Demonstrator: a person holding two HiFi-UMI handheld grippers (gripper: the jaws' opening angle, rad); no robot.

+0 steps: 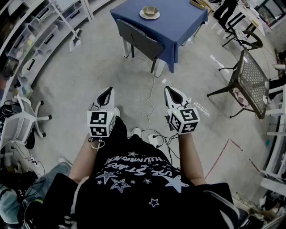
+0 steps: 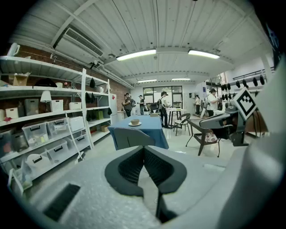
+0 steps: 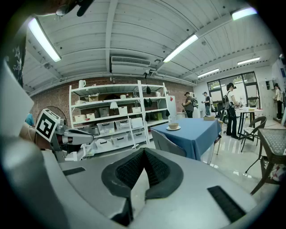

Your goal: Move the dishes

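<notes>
The dishes are a bowl on a plate. They sit on the blue-clothed desk, well ahead of me across open floor. A chair is pushed in at the desk's near side.

From here both dishes look hard and glazed, so I take them as stiff, smooth and breakable, and fairly light. The bowl appears to rest loose on the plate. If I lift the plate alone and tilt it, I'd expect the bowl to slide. My best hold is probably the plate's rim, pinched from the side and kept level. The other choice is the bowl's wall, one jaw inside and one outside, lifted off first. The cloth could drag or bunch if I push a dish instead of lifting it.

My left claw is closed, its ribbed pads meeting at the tips with nothing between them. My right claw is the same, pads together and empty. Both hang in the air in front of my waist, pointing toward the desk and touching nothing. I'd have to spread whichever jaws I use before reaching any rim.
</notes>
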